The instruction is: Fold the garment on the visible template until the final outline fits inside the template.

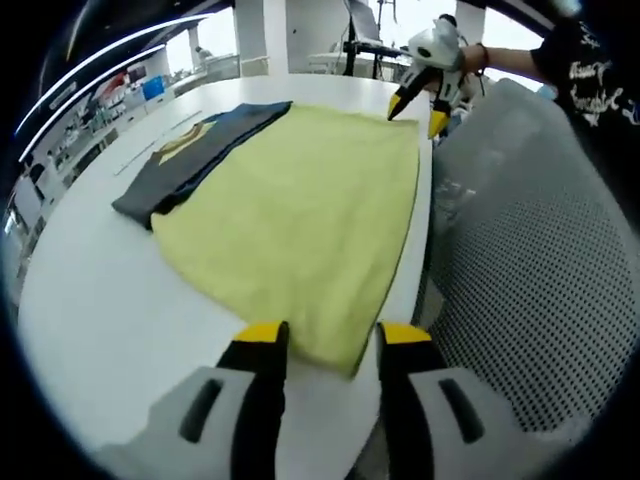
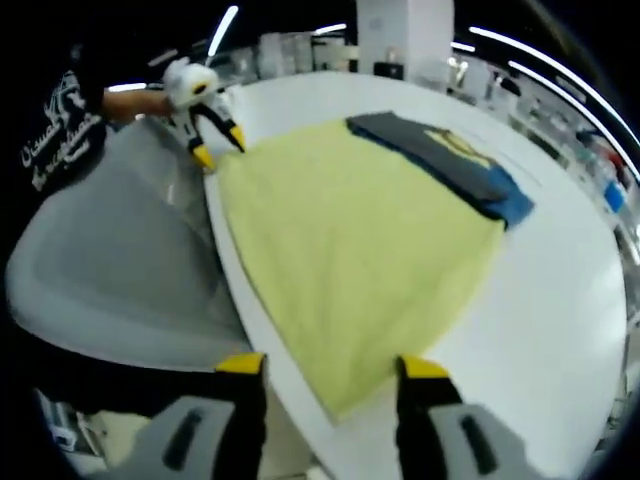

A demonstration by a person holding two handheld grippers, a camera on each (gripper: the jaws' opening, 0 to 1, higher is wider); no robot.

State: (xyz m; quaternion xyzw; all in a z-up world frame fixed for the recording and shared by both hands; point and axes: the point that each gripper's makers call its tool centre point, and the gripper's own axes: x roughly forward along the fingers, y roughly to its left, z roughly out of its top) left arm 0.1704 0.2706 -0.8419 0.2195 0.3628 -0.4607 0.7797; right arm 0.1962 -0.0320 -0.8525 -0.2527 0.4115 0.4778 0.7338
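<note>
Right now you have two grippers in play and two pieces of cloth on one white table (image 1: 90, 310). In the left gripper view your left gripper (image 1: 332, 335) stands with its yellow-tipped jaws spread apart, released, one tip on each side of the near corner of the yellow garment (image 1: 300, 220), which lies between them but is not pinched. Your right gripper (image 1: 418, 106) shows at about one o'clock, at the far corner of the same cloth along the table's edge. From the right gripper view its jaws are likewise parted, again straddling a corner without clamping it.

Count one yellow garment, spread flat, its long axis running from the near corner away toward twelve o'clock in the left gripper view, narrowing toward the near end. One dark grey garment (image 1: 175, 165) with a blue layer and a yellow patch lies along the yellow one's far side, at ten to eleven o'clock, touching or slightly under its edge. In the right gripper view it sits at one o'clock.

One grey mesh-backed chair (image 1: 530, 260) stands just beside the table at three o'clock. White writing shows on the dark sleeve (image 1: 590, 70) of the person, too blurred to read.
</note>
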